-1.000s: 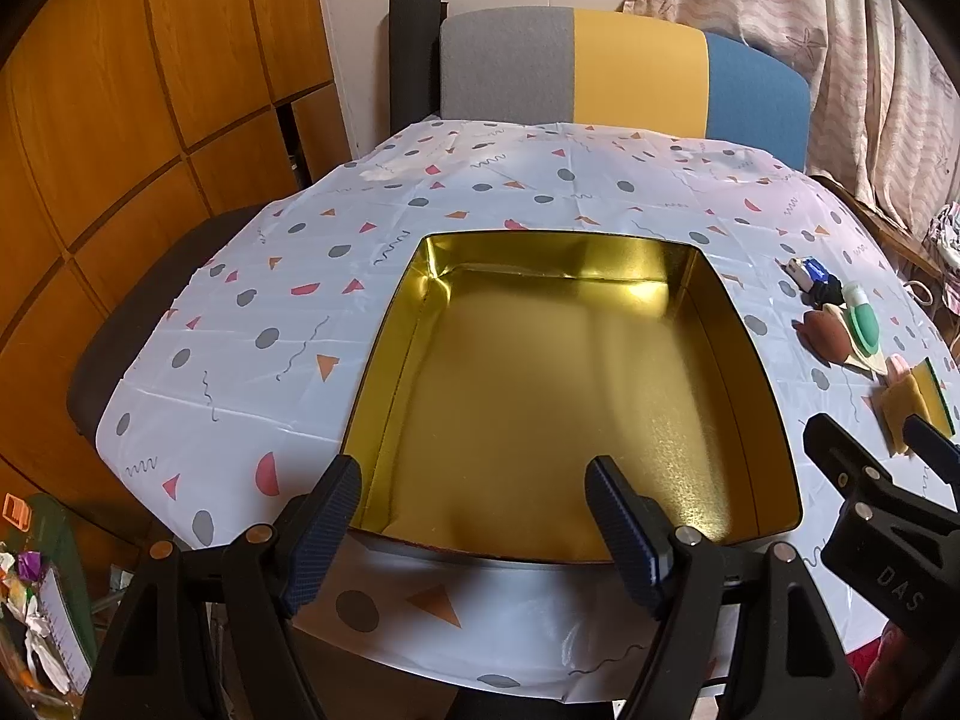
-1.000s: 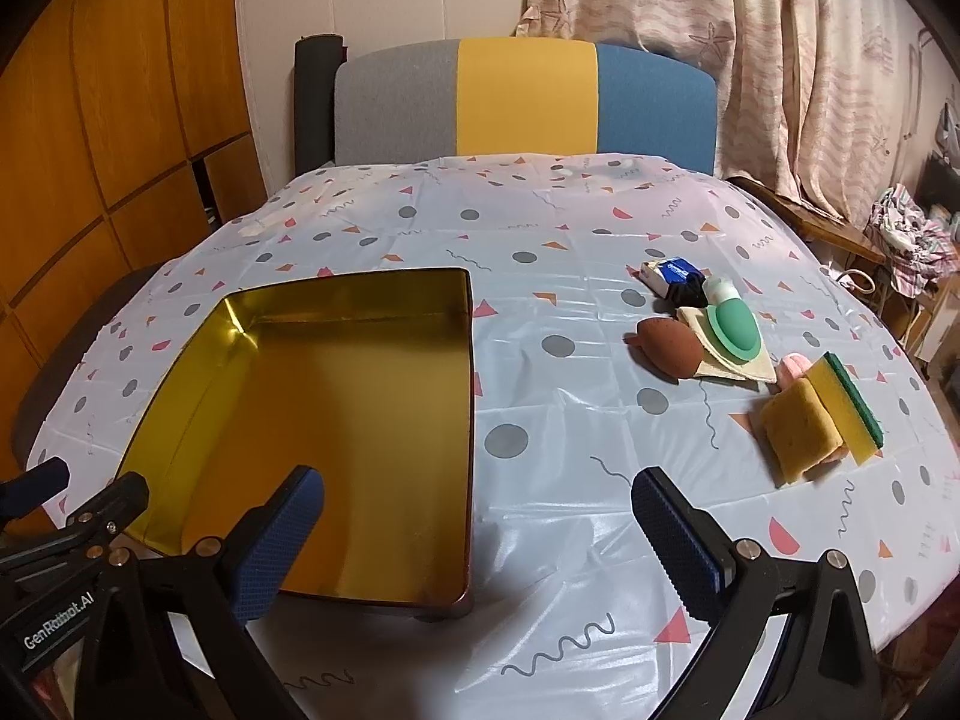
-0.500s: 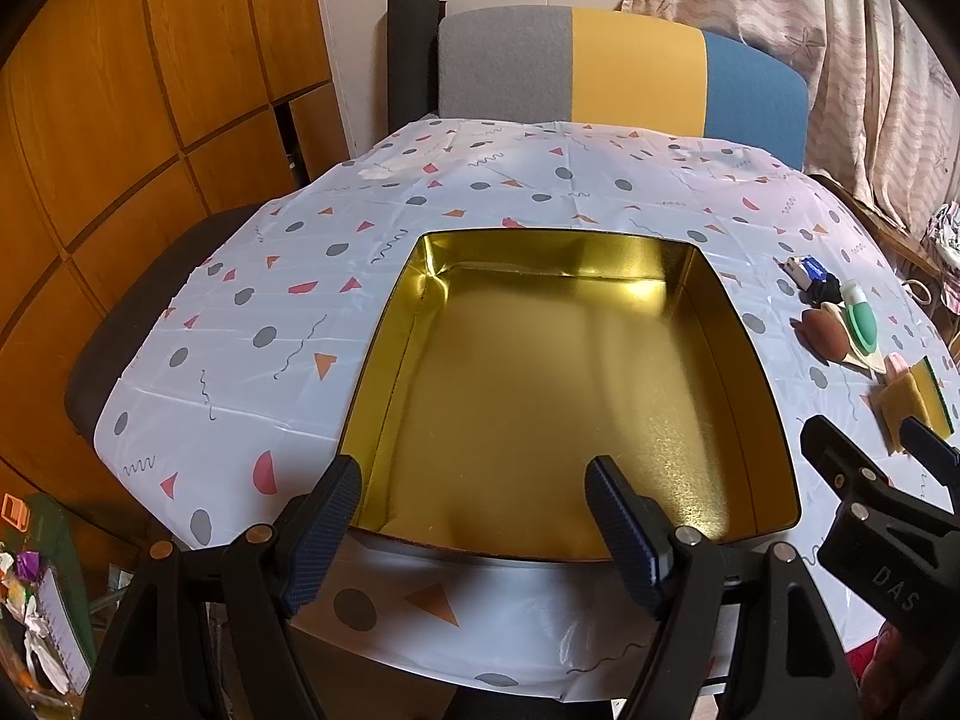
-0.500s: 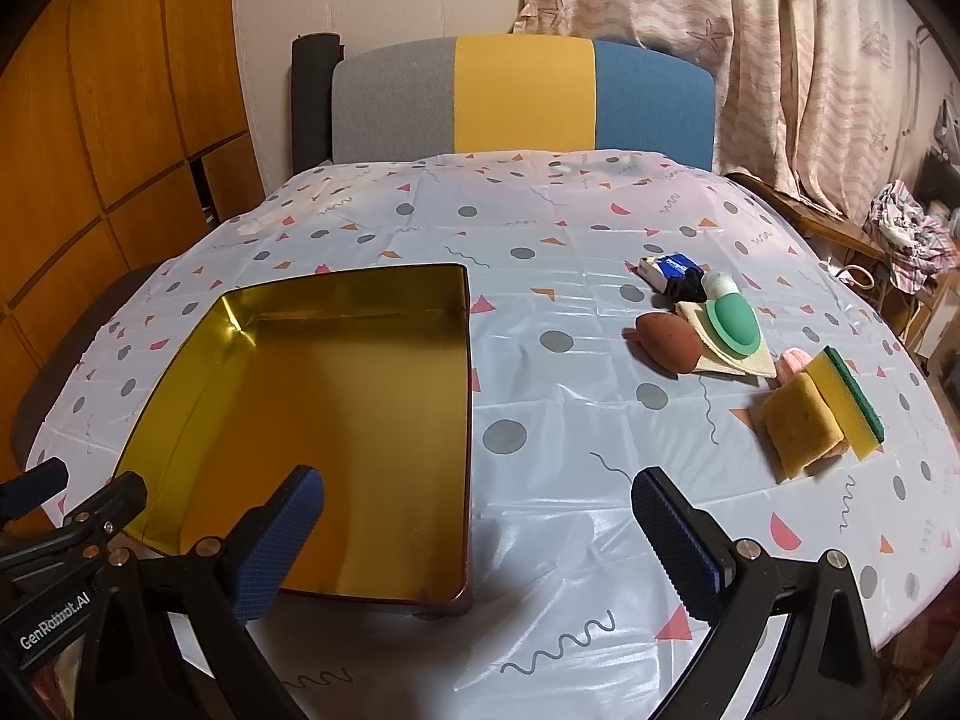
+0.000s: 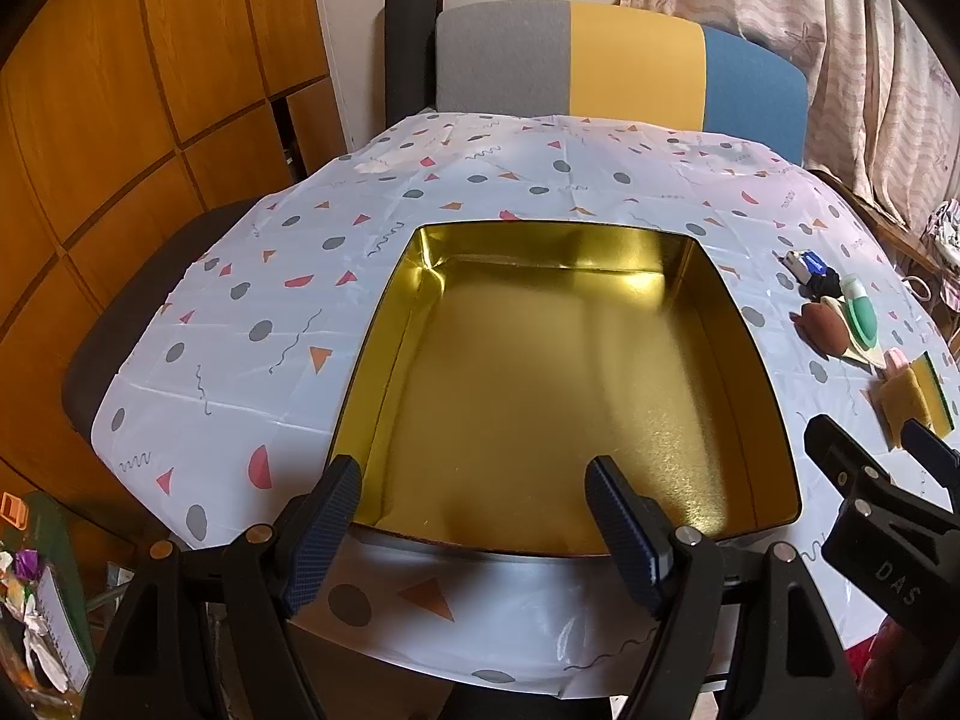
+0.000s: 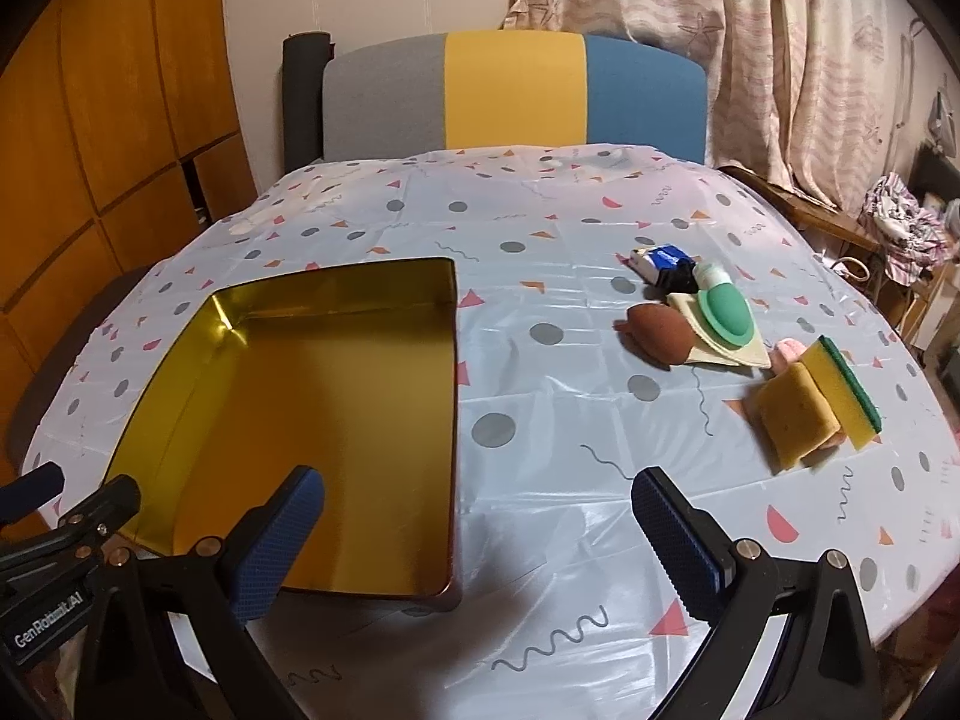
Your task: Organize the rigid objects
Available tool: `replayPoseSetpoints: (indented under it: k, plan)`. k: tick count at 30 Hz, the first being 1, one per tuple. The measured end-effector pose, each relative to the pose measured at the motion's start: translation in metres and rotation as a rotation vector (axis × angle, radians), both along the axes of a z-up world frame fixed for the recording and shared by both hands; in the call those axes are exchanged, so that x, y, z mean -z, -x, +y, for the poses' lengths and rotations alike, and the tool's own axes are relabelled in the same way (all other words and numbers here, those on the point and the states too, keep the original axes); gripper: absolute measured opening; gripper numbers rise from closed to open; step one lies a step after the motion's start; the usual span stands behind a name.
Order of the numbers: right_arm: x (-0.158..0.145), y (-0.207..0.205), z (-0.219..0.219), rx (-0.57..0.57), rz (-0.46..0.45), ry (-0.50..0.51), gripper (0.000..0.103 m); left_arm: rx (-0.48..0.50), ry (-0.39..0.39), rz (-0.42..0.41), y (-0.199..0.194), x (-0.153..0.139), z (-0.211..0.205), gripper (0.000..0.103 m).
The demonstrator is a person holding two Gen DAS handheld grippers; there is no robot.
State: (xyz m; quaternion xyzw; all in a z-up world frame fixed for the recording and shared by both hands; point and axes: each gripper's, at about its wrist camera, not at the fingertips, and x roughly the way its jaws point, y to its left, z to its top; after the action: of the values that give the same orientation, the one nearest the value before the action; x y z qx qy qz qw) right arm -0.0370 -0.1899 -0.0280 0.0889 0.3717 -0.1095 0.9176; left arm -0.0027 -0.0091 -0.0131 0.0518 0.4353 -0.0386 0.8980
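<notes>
- Nearest the left wrist camera, the left gripper [image 5: 474, 516] hangs with its fingers spread wide over the near rim of the gold tin tray [image 5: 774, 396], holding nothing; only this view looks squarely down into the tray, where nothing lies.
- At the right edge of that view the right gripper [image 5: 864, 462] shows from the side, too cropped to judge its gap there.
- The right wrist view settles it: the right gripper [image 6: 480, 516] is spread wide and empty above the tablecloth [image 6: 540, 480], its left finger over the tray's near right corner [image 6: 453, 576].
- Only the right view shows the loose things clearly, all on the cloth well to the right of the tray: a yellow sponge [image 6: 795, 414] touching a yellow-and-green scouring sponge [image 6: 843, 390] with something pink [image 6: 789, 351] beneath, too hidden to name.
- Farther back lie a brown pouch-like piece [image 6: 660, 333], a green oval brush [image 6: 726, 312] on a cream card, and a blue-and-white packet [image 6: 660, 258] against a black item.
- Against the frames half a second back, both grippers sit almost where they were, the views shifted only slightly; tray and objects have not moved.
- The cloth is pale blue with dots, triangles and squiggles.
- Beyond the table stand a grey, yellow and blue chair back [image 6: 510, 96], orange wood panels [image 5: 150, 90] at left and patterned curtains [image 6: 810, 60] at right.
</notes>
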Motion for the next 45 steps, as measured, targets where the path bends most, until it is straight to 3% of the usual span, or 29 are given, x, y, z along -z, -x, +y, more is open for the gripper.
replayPoseSetpoints:
  k: [12, 20, 23, 29, 37, 45]
  plan:
    - [0.000, 0.002, 0.001, -0.032, -0.018, -0.020, 0.103, -0.008, 0.007, 0.010, 0.001, 0.002, 0.001, 0.079]
    - [0.006, 0.015, -0.012, -0.030, -0.042, 0.015, 0.103, 0.078, 0.135, 0.027, 0.004, 0.007, -0.008, 0.078]
    - [0.014, 0.024, -0.031, -0.022, -0.038, -0.010, 0.103, 0.144, 0.192, 0.068, 0.004, 0.011, -0.022, 0.078]
    - [0.038, 0.046, -0.086, 0.101, -0.015, -0.041, 0.103, 0.252, 0.293, 0.158, 0.005, 0.018, -0.060, 0.078]
    - [0.056, 0.075, -0.167, 0.275, -0.025, -0.073, 0.101, 0.357, 0.266, 0.248, 0.013, 0.030, -0.112, 0.077]
    - [0.072, 0.082, -0.228, 0.364, -0.017, -0.102, 0.090, 0.463, 0.268, 0.271, 0.024, 0.032, -0.150, 0.077]
